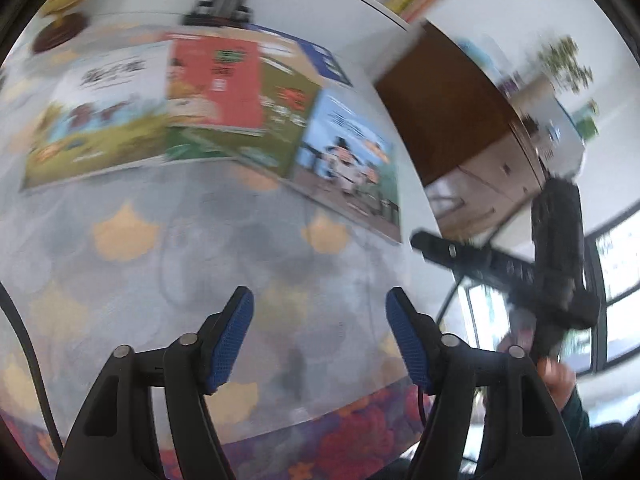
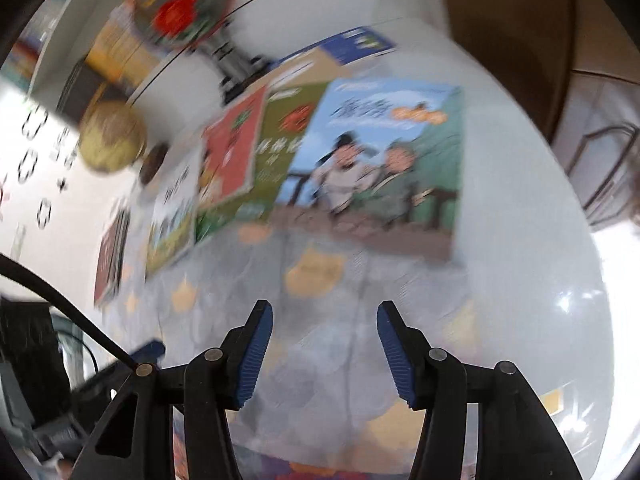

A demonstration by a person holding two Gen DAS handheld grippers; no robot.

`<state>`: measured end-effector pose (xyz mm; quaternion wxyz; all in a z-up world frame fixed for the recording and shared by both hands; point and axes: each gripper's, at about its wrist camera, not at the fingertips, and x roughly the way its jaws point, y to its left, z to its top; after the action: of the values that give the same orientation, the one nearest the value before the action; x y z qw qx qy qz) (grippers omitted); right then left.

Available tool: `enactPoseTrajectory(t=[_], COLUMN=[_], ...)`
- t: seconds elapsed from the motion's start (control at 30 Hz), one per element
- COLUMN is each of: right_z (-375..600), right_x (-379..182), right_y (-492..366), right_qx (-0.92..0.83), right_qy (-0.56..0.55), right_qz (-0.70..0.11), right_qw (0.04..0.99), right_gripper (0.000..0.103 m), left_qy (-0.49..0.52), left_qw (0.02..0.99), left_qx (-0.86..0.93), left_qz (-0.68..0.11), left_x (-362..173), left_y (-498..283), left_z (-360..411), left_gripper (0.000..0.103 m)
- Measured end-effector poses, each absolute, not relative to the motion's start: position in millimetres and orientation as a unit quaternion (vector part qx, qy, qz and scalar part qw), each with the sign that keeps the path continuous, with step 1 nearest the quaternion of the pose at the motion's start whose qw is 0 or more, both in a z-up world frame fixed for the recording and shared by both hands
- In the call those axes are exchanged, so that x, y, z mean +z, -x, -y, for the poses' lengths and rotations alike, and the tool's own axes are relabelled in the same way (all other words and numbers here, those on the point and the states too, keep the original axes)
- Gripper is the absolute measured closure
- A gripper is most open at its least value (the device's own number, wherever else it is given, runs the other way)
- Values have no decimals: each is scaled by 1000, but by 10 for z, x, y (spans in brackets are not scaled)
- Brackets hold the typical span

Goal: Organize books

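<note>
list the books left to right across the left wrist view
white-covered picture book → red book → green book → blue-sky book with cartoon figures. The blue-backed book behind them is left out; its place is unclear.

globe (image 2: 110,138) | patterned tablecloth (image 1: 240,264) | potted plant (image 1: 564,62) | wooden cabinet (image 1: 440,108)

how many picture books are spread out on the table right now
5, perhaps more hidden: white-cover book leftmost, red book on the green book, blue-cover book rightmost, a blue-and-tan one behind.
</note>
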<state>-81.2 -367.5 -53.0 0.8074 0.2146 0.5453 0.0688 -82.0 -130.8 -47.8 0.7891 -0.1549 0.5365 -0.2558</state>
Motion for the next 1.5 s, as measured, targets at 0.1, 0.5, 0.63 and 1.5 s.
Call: enactPoseTrajectory(t=[0.1,0.5,0.63,1.5], right_z=[3924,4482,4555,3978], right_x=[-553,-908,-960,-1007], right_y=[672,-76,-220,100], right_qx=[50,60,33,163], right_qy=[-221,-225,-211,-107], right_qz=[-540,-562,-555,-616], right_qw=[810,794,804,764], right_gripper=[50,50,50,47], left_qy=[134,117,125,185], left_qw=[793,809,805,771], left_qx=[-254,-205,-194,-176], left_qz=[-537,-539,-547,-583], left_x=[-471,-750,-883,-1044], left_y=[592,-572,-697,495], left_z=[1534,2284,2328,1709], left_gripper=[29,29,29,29])
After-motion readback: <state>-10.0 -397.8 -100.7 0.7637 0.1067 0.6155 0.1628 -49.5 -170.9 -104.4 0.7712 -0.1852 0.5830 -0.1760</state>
